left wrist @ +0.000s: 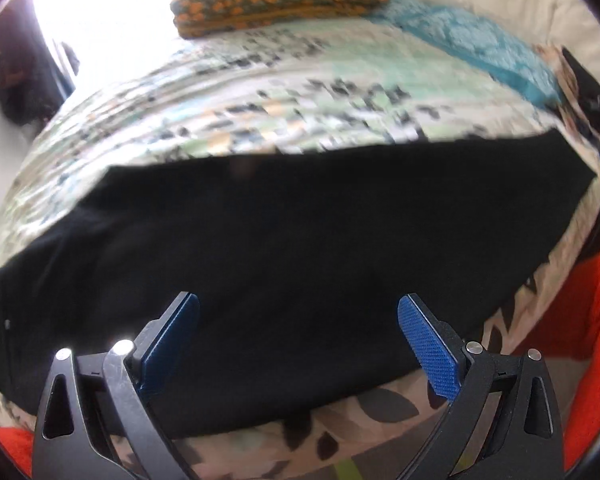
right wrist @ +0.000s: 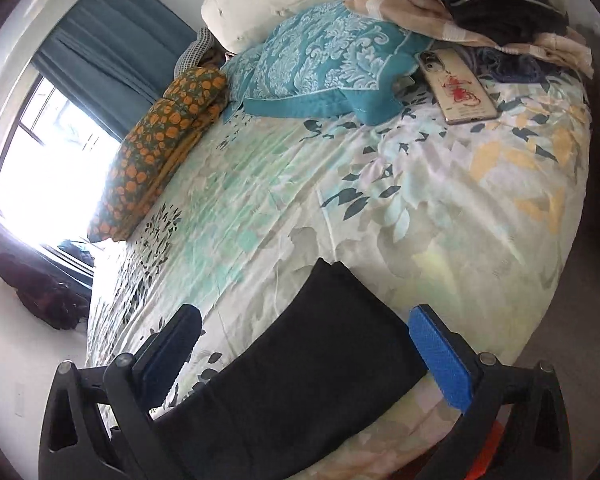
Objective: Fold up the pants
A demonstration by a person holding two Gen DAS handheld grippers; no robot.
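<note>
Both tongs gape wide, pinching nothing: left tongs (left wrist: 298, 340) and right tongs (right wrist: 306, 344) hover over the black pants (left wrist: 284, 256), lying flat at the bed's (right wrist: 340, 184) near edge. Soft, limp and light, probably; best pinched at corners.

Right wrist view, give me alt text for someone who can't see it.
Open right gripper above the end of black pants lying on a floral bedsheet. Farther back lie a teal pillow, an orange-patterned folded blanket and a phone.
</note>
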